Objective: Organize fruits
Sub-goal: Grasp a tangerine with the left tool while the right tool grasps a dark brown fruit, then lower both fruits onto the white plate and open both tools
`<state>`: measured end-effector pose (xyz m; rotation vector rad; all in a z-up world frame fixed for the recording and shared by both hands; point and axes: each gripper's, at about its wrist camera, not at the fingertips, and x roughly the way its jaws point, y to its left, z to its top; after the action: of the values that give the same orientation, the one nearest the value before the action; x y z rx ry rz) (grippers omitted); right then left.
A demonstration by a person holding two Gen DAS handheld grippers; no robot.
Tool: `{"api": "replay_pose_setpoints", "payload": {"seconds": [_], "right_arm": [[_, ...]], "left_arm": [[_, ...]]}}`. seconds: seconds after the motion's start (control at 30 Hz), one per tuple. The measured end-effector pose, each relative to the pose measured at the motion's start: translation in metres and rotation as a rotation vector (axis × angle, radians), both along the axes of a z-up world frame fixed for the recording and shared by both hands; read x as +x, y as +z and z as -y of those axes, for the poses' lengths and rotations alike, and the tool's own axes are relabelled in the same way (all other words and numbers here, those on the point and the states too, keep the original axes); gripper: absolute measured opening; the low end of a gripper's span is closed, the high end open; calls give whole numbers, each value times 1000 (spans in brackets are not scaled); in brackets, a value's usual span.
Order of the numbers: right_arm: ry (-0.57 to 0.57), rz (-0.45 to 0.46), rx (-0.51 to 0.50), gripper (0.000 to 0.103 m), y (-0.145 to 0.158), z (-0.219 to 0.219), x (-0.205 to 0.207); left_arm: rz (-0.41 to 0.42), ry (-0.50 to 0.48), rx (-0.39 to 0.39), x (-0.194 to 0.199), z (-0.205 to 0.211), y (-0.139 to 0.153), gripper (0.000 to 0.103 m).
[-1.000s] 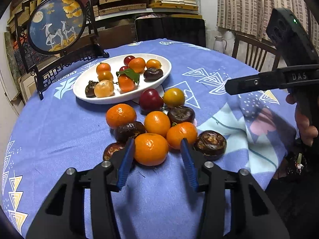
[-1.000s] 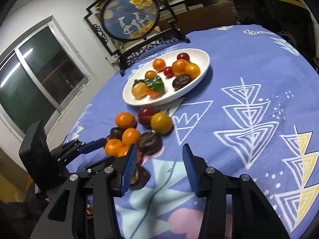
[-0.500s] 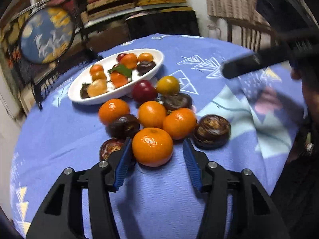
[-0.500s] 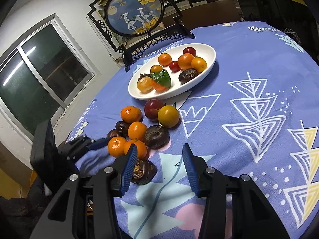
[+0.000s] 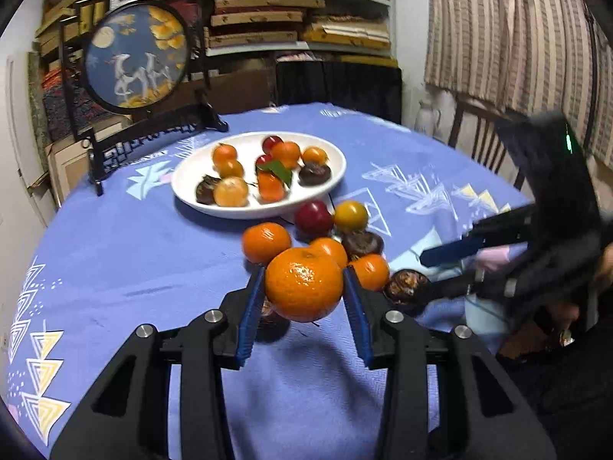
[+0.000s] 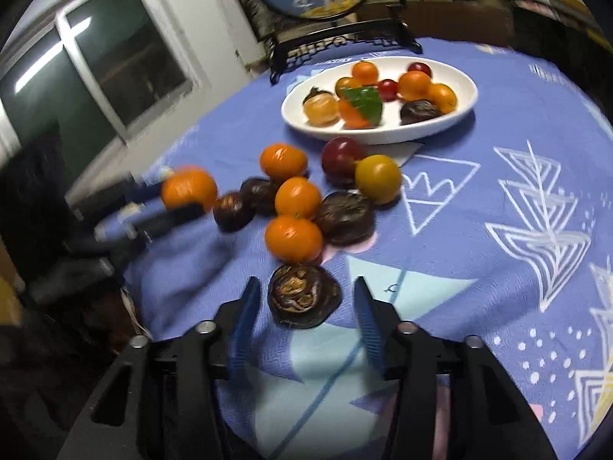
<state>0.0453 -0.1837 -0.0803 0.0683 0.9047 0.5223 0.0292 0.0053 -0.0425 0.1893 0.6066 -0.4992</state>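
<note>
Orange mandarin [image 5: 304, 284] hiding fruit behind, left gripper [image 5: 304, 308] blurred opposite

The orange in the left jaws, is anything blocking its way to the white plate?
Yes. The orange, held off the table, has loose fruit between it and the white plate: another orange, a red fruit and a yellow one. Carried above them, nothing visible blocks it.

No legible text found in either wrist view.
The blue tablecloth [image 5: 115, 253] carries white lettering along its far edge, too small and blurred to read; the round picture screen [image 5: 136, 62] shows imagery only.
</note>
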Motion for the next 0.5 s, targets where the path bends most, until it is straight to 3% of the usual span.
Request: {"api": "replay_pose_setpoints", "payload": {"seconds": [0.13, 0.23, 0.33, 0.5], "right_arm": [[7, 29, -79, 58, -3, -18, 0], [15, 21, -134, 46, -12, -28, 2], [11, 23, -113, 45, -11, -22, 2], [1, 8, 22, 45, 6, 3, 1]], "left_arm": [[-14, 31, -22, 3, -9, 2, 40], [-33, 37, -38, 6, -12, -2, 40], [-39, 40, -40, 8, -12, -4, 40], [-28, 36, -62, 10, -17, 2, 40]]}}
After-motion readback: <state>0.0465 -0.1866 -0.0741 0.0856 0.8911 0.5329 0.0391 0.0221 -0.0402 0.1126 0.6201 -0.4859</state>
